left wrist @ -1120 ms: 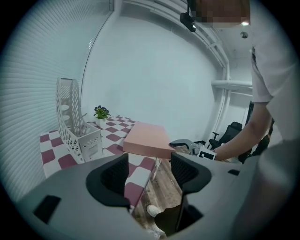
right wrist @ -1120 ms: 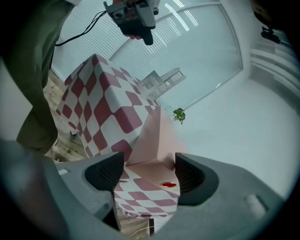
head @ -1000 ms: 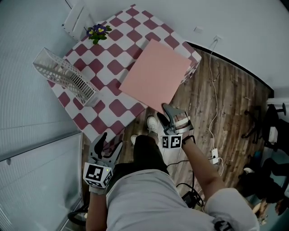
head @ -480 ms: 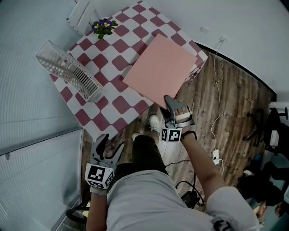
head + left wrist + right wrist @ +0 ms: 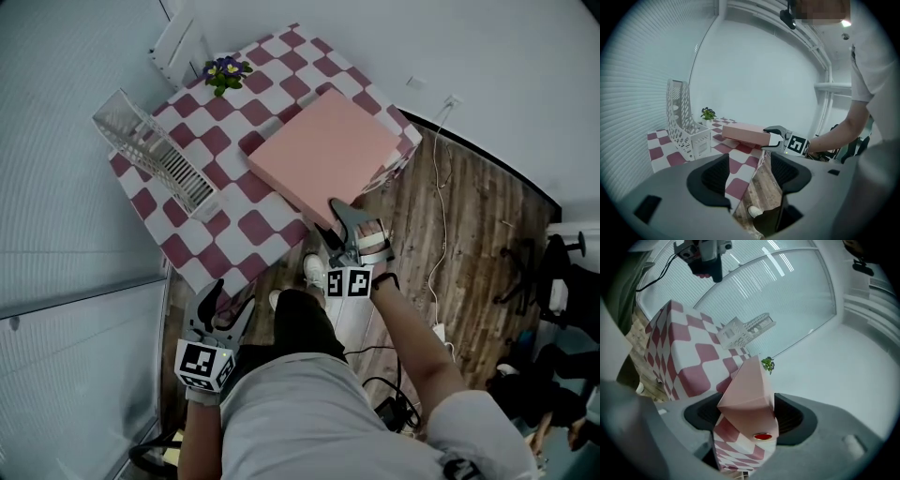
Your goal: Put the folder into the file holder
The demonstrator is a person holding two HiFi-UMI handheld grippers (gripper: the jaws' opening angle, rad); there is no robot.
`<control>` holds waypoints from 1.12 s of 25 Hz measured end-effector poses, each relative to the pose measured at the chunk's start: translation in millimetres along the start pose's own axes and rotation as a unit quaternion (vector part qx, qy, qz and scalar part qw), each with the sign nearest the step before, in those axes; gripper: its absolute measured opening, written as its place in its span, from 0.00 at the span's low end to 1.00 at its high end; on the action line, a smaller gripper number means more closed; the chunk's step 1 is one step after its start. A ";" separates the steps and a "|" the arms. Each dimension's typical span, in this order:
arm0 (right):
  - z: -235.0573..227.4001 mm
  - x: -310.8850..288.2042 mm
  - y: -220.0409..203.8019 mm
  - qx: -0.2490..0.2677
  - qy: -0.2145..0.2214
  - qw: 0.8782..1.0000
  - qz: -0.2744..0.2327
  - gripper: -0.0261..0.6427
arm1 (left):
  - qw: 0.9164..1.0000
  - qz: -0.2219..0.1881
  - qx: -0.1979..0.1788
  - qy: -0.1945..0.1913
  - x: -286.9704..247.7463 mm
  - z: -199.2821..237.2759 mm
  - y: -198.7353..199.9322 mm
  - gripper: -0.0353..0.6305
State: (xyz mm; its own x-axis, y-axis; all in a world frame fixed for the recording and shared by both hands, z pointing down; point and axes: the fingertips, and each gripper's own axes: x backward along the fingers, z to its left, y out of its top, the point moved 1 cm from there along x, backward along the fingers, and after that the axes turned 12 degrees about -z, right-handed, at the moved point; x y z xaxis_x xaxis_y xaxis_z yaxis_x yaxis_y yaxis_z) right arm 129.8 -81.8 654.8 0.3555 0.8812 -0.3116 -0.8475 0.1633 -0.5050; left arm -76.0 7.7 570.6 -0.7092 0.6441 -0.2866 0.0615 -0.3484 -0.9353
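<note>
Fingers (image 5: 790,414) of the right gripper (image 5: 330,221) have just been closing and now clamp the near corner of the pink folder (image 5: 323,155) on the table's (image 5: 234,230) right side. The left gripper (image 5: 230,295) hangs near, jaws apart and holding nothing. By this look the carrying to the file holder (image 5: 155,155) at far left is not yet done.

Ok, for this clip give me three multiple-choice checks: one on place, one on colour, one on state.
1. Where does the file holder stand? A, on the table, left of the folder; B, on the floor; C, on top of the folder.
2. What colour is the folder? A, blue; B, pink; C, green.
3. How is the left gripper? A, shut on the folder; B, open and empty; C, shut on the plant.
Answers: 1 A, it stands on the checked cloth; 2 B, its cover is pink; 3 B, its jaws stand apart with nothing between.
</note>
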 end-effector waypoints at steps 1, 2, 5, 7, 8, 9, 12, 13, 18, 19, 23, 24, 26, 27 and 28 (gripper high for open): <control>-7.4 -1.8 7.9 -0.009 -0.001 1.000 -0.005 0.55 | 1.000 -0.005 0.000 -0.001 0.5 1.2 3.7 0.46; -15.5 -4.0 16.2 -0.020 -0.003 1.000 -0.011 0.55 | 1.000 -0.011 0.000 0.000 1.2 2.7 7.4 0.46; -40.8 -9.7 41.7 -0.059 -0.008 0.998 -0.030 0.54 | 1.000 -0.028 0.003 0.002 2.7 7.2 18.6 0.46; -57.7 -12.9 58.3 -0.083 -0.012 0.996 -0.043 0.54 | 0.999 -0.039 0.005 0.003 2.5 10.6 25.8 0.46; -65.8 -14.6 66.1 -0.094 -0.014 0.994 -0.049 0.53 | 0.999 -0.044 0.006 0.004 2.2 12.8 29.1 0.46; -73.8 -16.3 73.3 -0.105 -0.016 0.993 -0.055 0.53 | 0.999 -0.049 0.008 0.006 2.1 15.2 32.5 0.46; -99.7 -20.5 89.8 -0.143 -0.026 0.987 -0.072 0.53 | 0.998 -0.065 0.012 0.010 0.9 21.1 43.2 0.46; -109.7 -21.5 93.6 -0.159 -0.031 0.984 -0.077 0.53 | 0.997 -0.070 0.012 0.011 0.0 22.3 46.8 0.46; -164.9 -23.8 99.6 -0.247 -0.062 0.963 -0.093 0.53 | 0.996 -0.088 0.013 0.014 -8.6 25.7 66.4 0.46; -175.5 -24.2 98.5 -0.261 -0.066 0.958 -0.097 0.53 | 0.996 -0.090 0.013 0.015 -11.9 26.1 70.8 0.46; -203.8 -27.4 85.8 -0.304 -0.068 0.944 -0.109 0.53 | 0.995 -0.099 0.010 0.015 -29.6 26.3 86.2 0.46; -210.1 -27.6 79.6 -0.317 -0.070 0.939 -0.111 0.53 | 0.995 -0.101 0.010 0.015 -35.1 25.6 90.5 0.46; -226.5 -25.7 64.3 -0.348 -0.079 0.927 -0.117 0.53 | 0.994 -0.106 0.009 0.014 -46.7 23.4 100.6 0.46; -235.8 -24.1 55.3 -0.364 -0.085 0.920 -0.121 0.53 | 0.994 -0.108 0.009 0.014 -52.4 22.1 105.5 0.46; -245.1 -22.3 45.7 -0.380 -0.091 0.912 -0.126 0.53 | 0.994 -0.109 0.008 0.015 -57.8 21.1 109.6 0.46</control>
State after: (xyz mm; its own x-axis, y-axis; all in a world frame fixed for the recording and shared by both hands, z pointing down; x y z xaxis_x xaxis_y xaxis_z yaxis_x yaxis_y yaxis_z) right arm 179.7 -202.7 441.5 0.3714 0.9285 -0.0056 -0.2050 0.0761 -0.9758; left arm -43.0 -82.0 489.0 -0.6836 0.7251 -0.0831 -0.1029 -0.2085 -0.9726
